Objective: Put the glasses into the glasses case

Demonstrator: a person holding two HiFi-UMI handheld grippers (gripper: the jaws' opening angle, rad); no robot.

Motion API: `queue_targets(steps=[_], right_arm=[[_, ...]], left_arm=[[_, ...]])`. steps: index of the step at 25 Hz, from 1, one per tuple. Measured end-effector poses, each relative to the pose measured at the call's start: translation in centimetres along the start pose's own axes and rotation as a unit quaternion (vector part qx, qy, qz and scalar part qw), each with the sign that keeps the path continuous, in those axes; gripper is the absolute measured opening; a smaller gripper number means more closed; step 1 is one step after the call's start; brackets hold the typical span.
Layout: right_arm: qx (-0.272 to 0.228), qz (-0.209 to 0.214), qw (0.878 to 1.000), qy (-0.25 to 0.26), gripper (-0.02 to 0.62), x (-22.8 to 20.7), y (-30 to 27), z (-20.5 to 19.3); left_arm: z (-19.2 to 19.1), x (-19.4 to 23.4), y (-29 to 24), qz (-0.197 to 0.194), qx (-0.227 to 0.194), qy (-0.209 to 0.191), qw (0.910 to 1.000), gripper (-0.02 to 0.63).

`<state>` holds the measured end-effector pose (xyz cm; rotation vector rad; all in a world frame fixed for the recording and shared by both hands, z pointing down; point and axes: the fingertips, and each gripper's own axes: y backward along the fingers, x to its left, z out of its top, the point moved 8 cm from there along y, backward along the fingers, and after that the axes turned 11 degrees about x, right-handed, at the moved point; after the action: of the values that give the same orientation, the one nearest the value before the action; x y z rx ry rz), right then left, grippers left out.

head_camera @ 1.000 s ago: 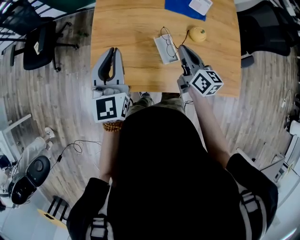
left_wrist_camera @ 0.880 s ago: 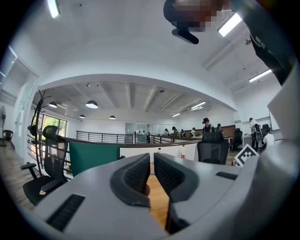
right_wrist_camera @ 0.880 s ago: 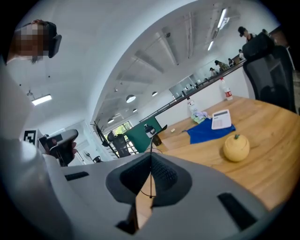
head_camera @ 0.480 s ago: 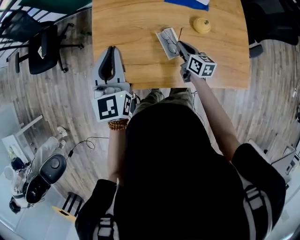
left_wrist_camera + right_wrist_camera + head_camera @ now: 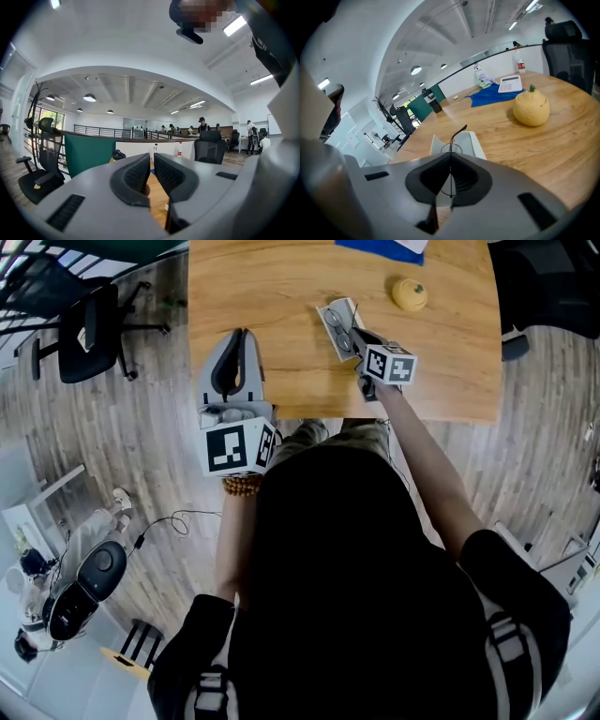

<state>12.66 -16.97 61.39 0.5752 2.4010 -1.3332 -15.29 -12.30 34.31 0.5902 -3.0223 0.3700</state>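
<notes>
We are holding the right gripper (image 5: pixel 450 158) clamped on the thin black wire frame of the glasses (image 5: pixel 456 135), its jaws pressing together on the wire while one temple arm is sticking up past the tips. The glasses are hanging right over the open pale glasses case (image 5: pixel 474 143), which is lying on the wooden table (image 5: pixel 281 296); whether they are touching its floor we cannot tell. The left gripper (image 5: pixel 152 161) is hovering by the table's near edge, well apart from the case, its jaws drawn almost together with nothing between them. A yellow fruit-shaped object (image 5: pixel 409 293) is sitting near the case, a blue cloth (image 5: pixel 380 246) lying at the far edge
</notes>
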Motion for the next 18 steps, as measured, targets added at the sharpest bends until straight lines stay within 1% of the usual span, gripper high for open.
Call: queue_targets(steps=[4,7,8,11,13,18], right_arm=[[0.023,-0.024,0.999,0.010,0.012,0.1,-0.1,0.3],[0.041,-0.011,0.999,0.026,0.016,0.1,-0.5,-0.2],[0.047,-0.005,0.998,0.034,0.024,0.4,-0.5,-0.2],[0.065,0.007,0.996,0.061,0.075,1.2,-0.3,0.0],[0.069,0.013,0.995,0.074,0.081,1.1,-0.4,-0.1],[0.071,0.007,0.990,0.120,0.095,0.7,-0.1,0.3]], left_arm=[[-0.2,0.0,-0.2,-0.001,0.003,0.004,1.0000,0.041],[-0.6,-0.2,-0.1,-0.003,0.005,0.006,1.0000,0.041],[-0.6,-0.2,-0.1,-0.004,0.005,0.007,1.0000,0.041],[-0.7,-0.2,-0.2,-0.007,0.007,0.010,0.9999,0.041],[-0.8,-0.3,-0.5,-0.010,0.009,0.009,0.9999,0.041],[-1.1,-0.4,-0.9,-0.016,0.015,0.007,0.9997,0.041]])
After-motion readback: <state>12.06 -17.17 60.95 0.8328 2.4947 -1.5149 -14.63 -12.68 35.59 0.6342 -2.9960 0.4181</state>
